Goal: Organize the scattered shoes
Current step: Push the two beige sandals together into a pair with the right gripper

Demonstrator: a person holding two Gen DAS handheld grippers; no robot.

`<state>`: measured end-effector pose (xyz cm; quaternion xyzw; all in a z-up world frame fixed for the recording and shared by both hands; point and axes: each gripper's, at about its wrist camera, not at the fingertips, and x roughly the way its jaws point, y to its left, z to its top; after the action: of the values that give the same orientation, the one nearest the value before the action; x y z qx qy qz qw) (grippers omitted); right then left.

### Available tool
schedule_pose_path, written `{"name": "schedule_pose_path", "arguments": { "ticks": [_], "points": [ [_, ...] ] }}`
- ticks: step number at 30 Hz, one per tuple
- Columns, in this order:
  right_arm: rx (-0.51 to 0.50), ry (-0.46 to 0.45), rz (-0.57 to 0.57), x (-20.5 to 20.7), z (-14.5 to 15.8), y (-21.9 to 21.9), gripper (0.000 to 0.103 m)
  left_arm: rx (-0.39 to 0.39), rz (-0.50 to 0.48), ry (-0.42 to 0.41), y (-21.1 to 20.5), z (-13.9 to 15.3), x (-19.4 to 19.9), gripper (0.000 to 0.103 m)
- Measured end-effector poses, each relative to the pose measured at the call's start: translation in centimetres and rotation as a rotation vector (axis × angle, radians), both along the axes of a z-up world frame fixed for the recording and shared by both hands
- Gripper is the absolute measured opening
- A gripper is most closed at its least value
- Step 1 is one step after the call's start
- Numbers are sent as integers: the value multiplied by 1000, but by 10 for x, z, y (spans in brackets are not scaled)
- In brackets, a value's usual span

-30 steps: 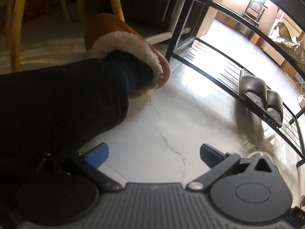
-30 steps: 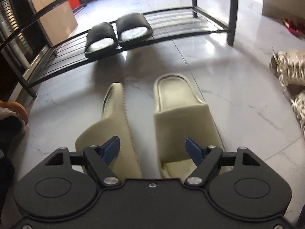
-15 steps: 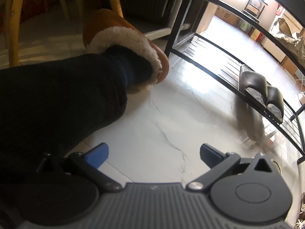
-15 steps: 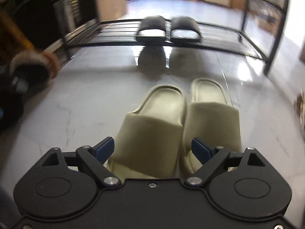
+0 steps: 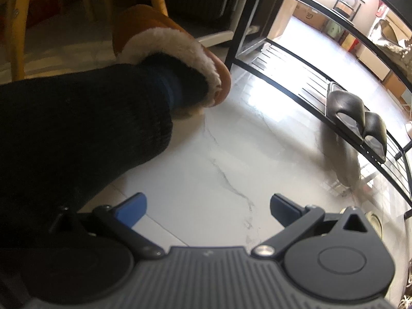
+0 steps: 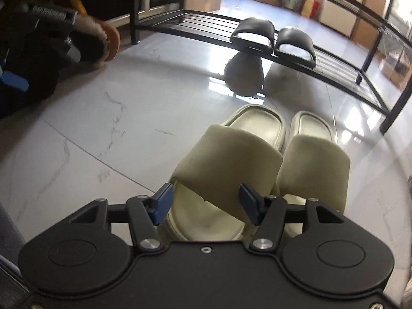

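Two beige slides lie side by side on the pale floor in the right wrist view, toes toward me. My right gripper is closing its jaws, and its blue pads touch both sides of the left beige slide at the strap. The right beige slide lies just outside the right pad. A pair of black slides sits on the bottom shelf of the black shoe rack. My left gripper hangs open over bare floor with nothing between its fingers; the black slides show at its right.
A person's dark trouser leg and a brown fleece-lined slipper fill the left of the left wrist view, beside yellow chair legs. That slipper is also at the right wrist view's upper left. Boxes stand behind the rack.
My right gripper rolled, shifted left over the beige slides and narrowed its jaws from around both slides onto the left one. The left gripper stayed put and open.
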<state>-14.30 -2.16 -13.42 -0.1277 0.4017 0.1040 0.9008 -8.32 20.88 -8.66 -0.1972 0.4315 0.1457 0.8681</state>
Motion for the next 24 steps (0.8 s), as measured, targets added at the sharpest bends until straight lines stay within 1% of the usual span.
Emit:
{"name": "schedule_pose_path", "arguments": {
  "ticks": [2, 4, 7, 12, 13, 15, 16, 17, 20, 22, 24],
  "points": [
    [-49, -18, 10, 2, -3, 2, 52, -5, -4, 5, -1, -1, 0, 102],
    [-94, -35, 17, 6, -7, 3, 52, -3, -7, 4, -2, -1, -1, 102],
    [-96, -46, 2, 18, -8, 2, 52, 0, -1, 3, 0, -1, -1, 102],
    [-67, -57, -23, 25, -8, -4, 51, -1, 7, 10, 1, -2, -1, 102],
    [-44, -57, -25, 24, -6, -8, 51, -1, 5, 10, 1, -2, 0, 102],
    [15, -65, -32, 18, -2, -16, 57, 1, 2, 10, 1, -2, -1, 102],
    [29, -70, -36, 16, 0, -19, 57, -1, 5, 11, 1, -2, 0, 102],
    [70, -88, -58, 8, 4, -28, 58, -3, 8, 11, 1, -2, 0, 102],
    [81, -98, -123, -4, 2, -44, 58, -10, 10, 20, 1, -4, 0, 102],
    [97, -76, -188, -5, -4, -57, 58, -10, 3, 27, -2, -5, 1, 102],
    [118, -52, -228, -1, -9, -66, 57, -2, -11, 32, -6, -7, 1, 102]
  ]
}}
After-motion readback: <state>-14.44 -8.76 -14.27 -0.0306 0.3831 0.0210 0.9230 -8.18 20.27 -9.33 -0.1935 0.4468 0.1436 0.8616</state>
